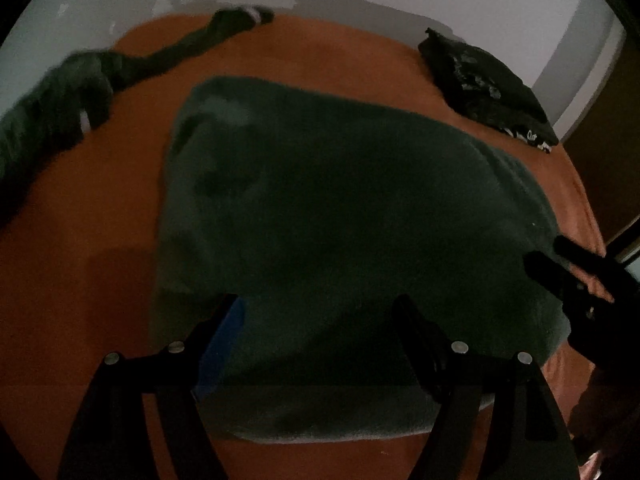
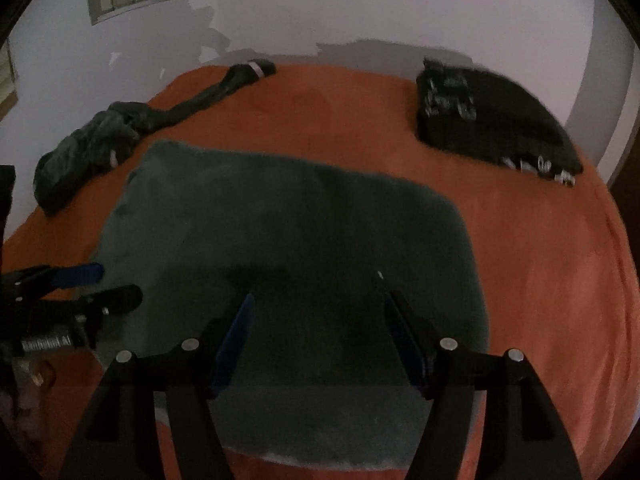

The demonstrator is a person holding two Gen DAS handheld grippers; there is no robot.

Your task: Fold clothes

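A: Where is the garment being folded?

B: A dark green fleece garment (image 1: 340, 220) lies flat in the middle of the bed (image 1: 80, 272), which is covered with an orange sheet. It looks roughly rectangular, with its near edge at 6 o'clock in both wrist views. The picture is blurred, so I cannot tell which kind of garment it is.

A: And the grippers?

B: The left gripper (image 1: 318, 308) hangs over the near part of the fleece, its jaws spread wide with nothing between them. In the right wrist view it shows at about 9 o'clock, at the garment's left edge. The right gripper (image 2: 316, 300) also hangs over the near part of the fleece with its jaws apart, gripping nothing. In the left wrist view it comes in at about 3 o'clock, over the garment's right edge. Whether either one touches the cloth, I cannot tell.

A: Anything else on the bed?

B: A crumpled dark green garment (image 2: 92, 148) lies at 10 o'clock, one long part trailing toward the far edge and ending in a pale-banded cuff. A folded black garment with white print (image 2: 496, 124) sits at about 2 o'clock, well apart from the fleece. Behind the bed is a pale wall (image 2: 360, 8).
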